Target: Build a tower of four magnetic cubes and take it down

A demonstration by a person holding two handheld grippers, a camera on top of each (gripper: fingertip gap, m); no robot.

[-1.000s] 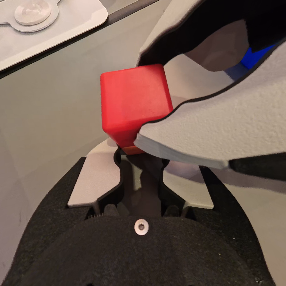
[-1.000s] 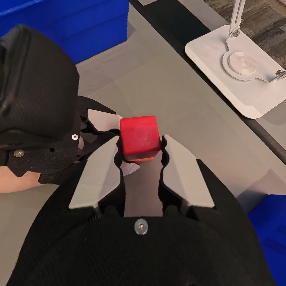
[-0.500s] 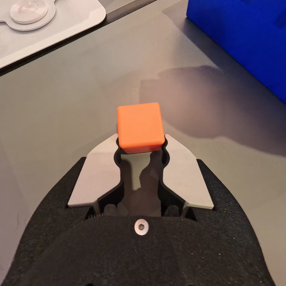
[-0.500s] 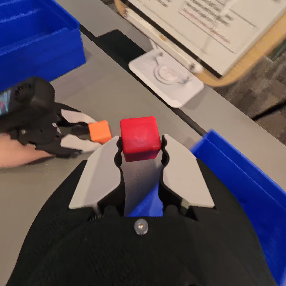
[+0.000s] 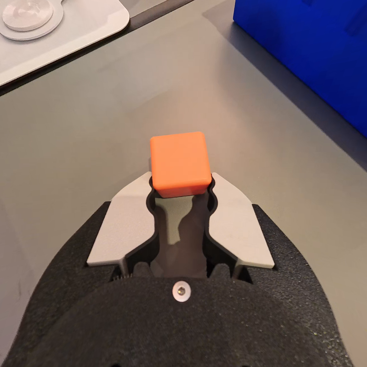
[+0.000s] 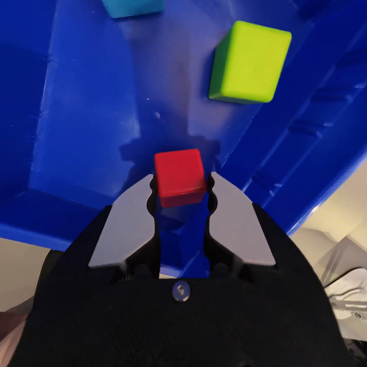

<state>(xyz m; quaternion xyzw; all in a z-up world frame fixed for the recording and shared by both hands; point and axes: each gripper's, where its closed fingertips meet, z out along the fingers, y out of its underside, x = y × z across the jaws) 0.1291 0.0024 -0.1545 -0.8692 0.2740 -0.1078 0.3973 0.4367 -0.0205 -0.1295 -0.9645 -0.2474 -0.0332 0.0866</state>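
My left gripper (image 5: pixel 180 183) is shut on an orange cube (image 5: pixel 178 161), held at its fingertips over the grey table (image 5: pixel 89 123). My right gripper (image 6: pixel 180 183) is shut on a red cube (image 6: pixel 178 175) and holds it above the inside of a blue bin (image 6: pixel 89 99). A lime-green cube (image 6: pixel 250 63) lies on the bin floor to the upper right, and a light blue cube (image 6: pixel 133 8) lies at the top edge of the view. The right gripper does not show in the left wrist view.
Another blue bin (image 5: pixel 309 51) stands at the right of the left wrist view. A white stand base (image 5: pixel 49 31) sits beyond the table's dark edge at the top left. The right bin's ribbed wall (image 6: pixel 309 129) rises close to my right fingers.
My right gripper pulled the red cube off the orange cube and swung away with it to above the blue bin. My left gripper has stayed in place, shut on the orange cube.
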